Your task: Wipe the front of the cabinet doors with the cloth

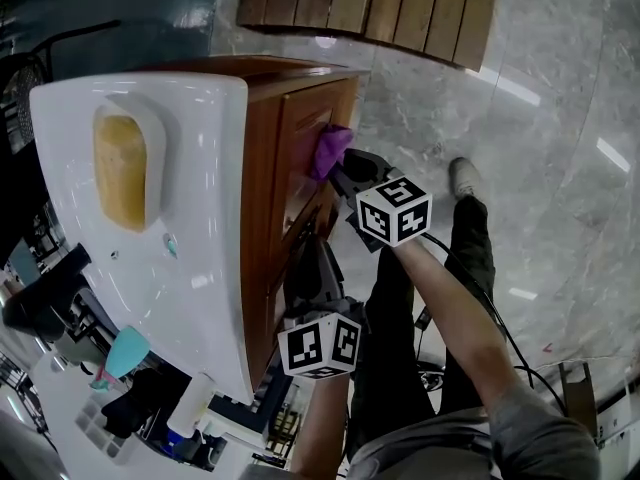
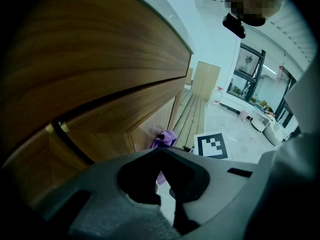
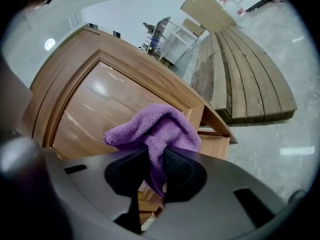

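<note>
Left gripper (image 2: pixel 161 153) jaws together, empty, near wood cabinet door (image 3: pixel 95 109); right gripper (image 3: pixel 159 156) clamped on purple cloth (image 3: pixel 155 126), pressed to door. White basin top (image 1: pixel 210 188) above, slatted bench (image 1: pixel 370 3) beyond

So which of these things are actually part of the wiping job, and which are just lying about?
Part of the job:
- purple cloth, pinched in the right gripper
- wooden cabinet door, right behind the cloth

Just there:
- left gripper, shut on nothing
- white sink top
- yellowish lump in its basin
- slatted wooden bench on the floor
</note>
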A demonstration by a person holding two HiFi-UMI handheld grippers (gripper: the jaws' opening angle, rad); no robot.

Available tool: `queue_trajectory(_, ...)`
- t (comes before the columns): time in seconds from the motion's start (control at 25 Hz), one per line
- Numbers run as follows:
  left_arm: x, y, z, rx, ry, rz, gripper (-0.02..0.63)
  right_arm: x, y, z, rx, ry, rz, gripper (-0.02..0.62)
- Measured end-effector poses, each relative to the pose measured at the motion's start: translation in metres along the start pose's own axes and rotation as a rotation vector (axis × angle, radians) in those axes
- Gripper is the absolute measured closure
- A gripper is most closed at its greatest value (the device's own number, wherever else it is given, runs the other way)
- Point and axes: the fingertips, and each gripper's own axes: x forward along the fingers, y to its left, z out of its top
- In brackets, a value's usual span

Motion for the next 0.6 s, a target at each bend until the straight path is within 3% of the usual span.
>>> queue_trajectory(0.2,0.006,0.0,-0.002,0.002,0.009,0.0,0.598,0.006,-0.02,-0.01,-0.002,0.022,-0.06,0.522)
queue_trajectory(0.44,0.009,0.001,-0.002,0.001,0.008,0.0,0.598,0.01,-0.052,-0.023,0.076,0.067,-0.151,0.522)
queue_trajectory(0.6,0.008,0.001,-0.004,0.002,0.009,0.003,0.598,0.012,-0.059,-0.028,0.106,0.086,-0.167,0.522)
